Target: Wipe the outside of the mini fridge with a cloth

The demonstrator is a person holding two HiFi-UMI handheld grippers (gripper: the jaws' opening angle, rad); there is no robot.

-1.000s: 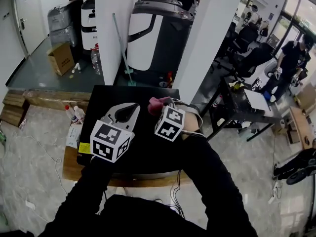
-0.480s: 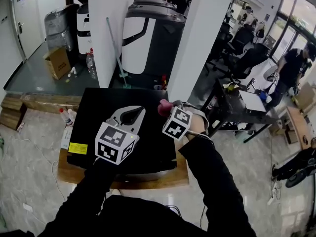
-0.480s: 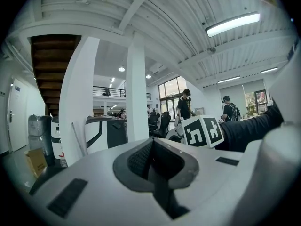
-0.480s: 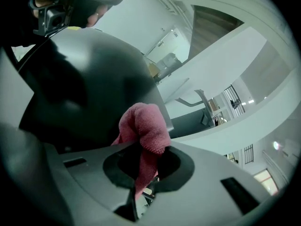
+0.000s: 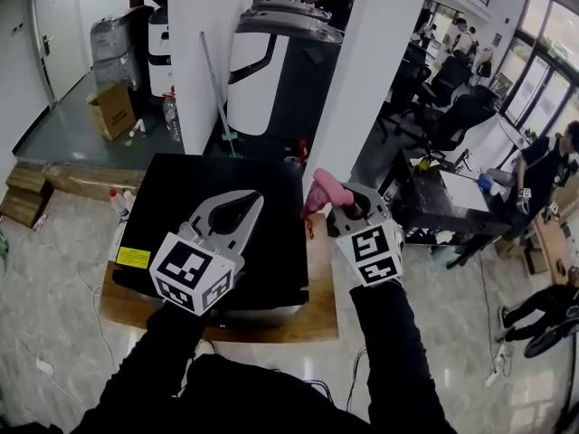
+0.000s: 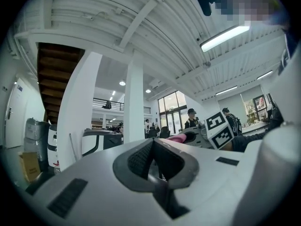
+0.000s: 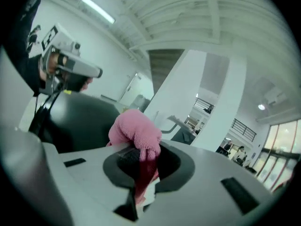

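Cloth, pink and nubbly, pinched in the right claw. The jaws are pressed on a fold of it. A bunched wad bulges out past the tips and a thin tail hangs in the slot between the jaws. Right arm reaches forward from the lower edge of the head view, black right sleeve nearly straight. The claw angles forward and a little left, and the right cube faces the camera.

Mini fridge, black, lies to the left of this claw and lower. The wad sits just beside the fridge's right top edge, toward the back corner. Cannot tell whether cloth and fridge touch. Under the claw's body is the wooden board on which the fridge stands.

Left claw has its jaws pressed together at the tips with nothing between them. Only the oval hollow behind the tips shows. Left arm is also stretched forward in a dark left sleeve, with the claw pointing away and slightly right. The fridge top is directly under it, but touching or hovering cannot be told. A yellow label on the fridge top sits just left of the left cube.

The two claws are side by side and apart, the right one out past the fridge's edge. Ahead of both stand a white pillar and a grey-and-white machine.
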